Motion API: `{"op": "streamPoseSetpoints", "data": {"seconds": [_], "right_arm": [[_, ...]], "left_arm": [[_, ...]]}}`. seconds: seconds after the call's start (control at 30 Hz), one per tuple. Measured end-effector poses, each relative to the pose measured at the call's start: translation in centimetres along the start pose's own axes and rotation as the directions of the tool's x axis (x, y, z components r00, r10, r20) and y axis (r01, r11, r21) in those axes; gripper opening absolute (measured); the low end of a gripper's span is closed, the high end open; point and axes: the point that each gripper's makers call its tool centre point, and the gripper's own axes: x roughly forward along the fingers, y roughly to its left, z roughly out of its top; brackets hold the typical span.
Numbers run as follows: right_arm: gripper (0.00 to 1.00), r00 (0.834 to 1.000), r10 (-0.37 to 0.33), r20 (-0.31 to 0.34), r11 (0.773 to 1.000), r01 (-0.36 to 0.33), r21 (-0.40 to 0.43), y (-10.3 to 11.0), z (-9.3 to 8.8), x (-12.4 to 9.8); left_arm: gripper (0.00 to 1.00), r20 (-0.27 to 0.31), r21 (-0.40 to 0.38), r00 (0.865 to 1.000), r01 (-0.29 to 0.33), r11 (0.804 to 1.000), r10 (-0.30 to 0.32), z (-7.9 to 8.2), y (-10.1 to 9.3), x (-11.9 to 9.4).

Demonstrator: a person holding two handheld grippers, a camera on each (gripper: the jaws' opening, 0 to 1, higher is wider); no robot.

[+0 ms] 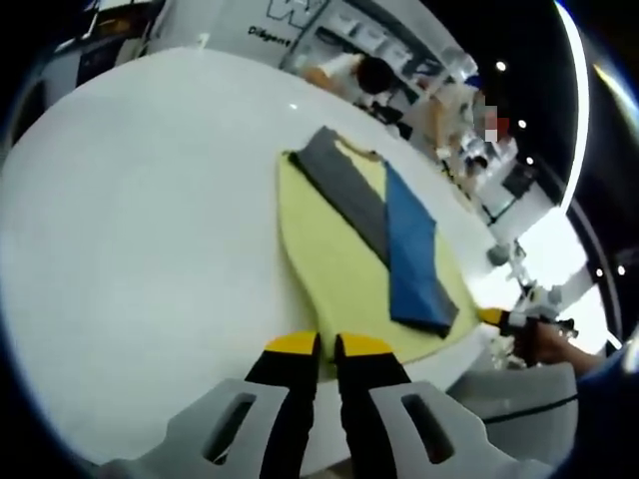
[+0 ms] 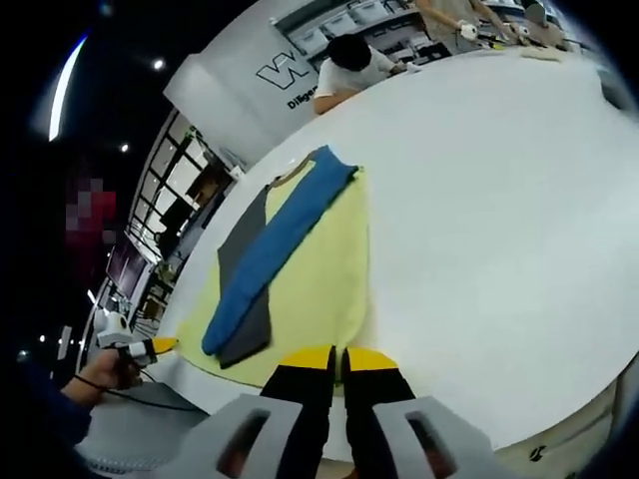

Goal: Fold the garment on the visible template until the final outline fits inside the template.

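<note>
So the white table (image 1: 150, 230) is huge and runs past both views. The yellow template (image 1: 329, 269) lies flat on it, near the edge, with the garment (image 1: 384, 235) folded into a grey and blue strip on top. Left gripper (image 1: 327, 345) and right gripper (image 2: 339, 354) hover nearby, jaws pinched together on nothing.

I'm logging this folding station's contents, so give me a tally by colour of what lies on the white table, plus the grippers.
Yellow template mat: 1
Folded garment, one grey half and one blue half: 1
Yellow-tipped black grippers: 2, the left gripper and the right gripper, each with jaws close together and holding nothing
White table: 1
Total: 5
</note>
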Motion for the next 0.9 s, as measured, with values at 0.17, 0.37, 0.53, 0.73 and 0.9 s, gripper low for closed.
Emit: {"op": "streamPoseSetpoints", "data": {"seconds": [0.17, 0.37, 0.53, 0.73, 0.9], "right_arm": [[0.0, 1.0, 0.005, 0.013, 1.0, -0.005, 0.024, 0.5, 0.2, -0.1], [0.0, 1.0, 0.019, 0.019, 1.0, -0.02, 0.02, 1.4, 0.3, -0.6], [0.0, 0.999, 0.025, 0.033, 0.999, -0.026, 0.035, 1.6, 0.4, -1.3], [0.0, 0.998, 0.042, 0.05, 0.997, -0.045, 0.06, 1.4, 0.6, -2.1], [0.0, 0.997, 0.055, 0.047, 0.996, -0.058, 0.07, 1.4, 0.3, -2.7]], "left_arm": [[0.02, -0.01, -0.007, 1.0, 0.003, 1.0, -0.003, 0.4, 0.5, 0.1], [0.01, -0.03, 0.0, 1.0, -0.001, 1.0, 0.001, 0.2, 0.6, -0.3], [0.01, -0.046, 0.001, 0.999, 0.007, 1.0, -0.007, -0.4, -0.2, -0.7], [0.0, -0.076, 0.033, 0.997, 0.015, 0.999, -0.012, -1.4, -2.6, -1.6], [0.0, -0.104, 0.055, 0.994, 0.028, 0.998, -0.022, -2.2, -3.7, -2.4]]}}
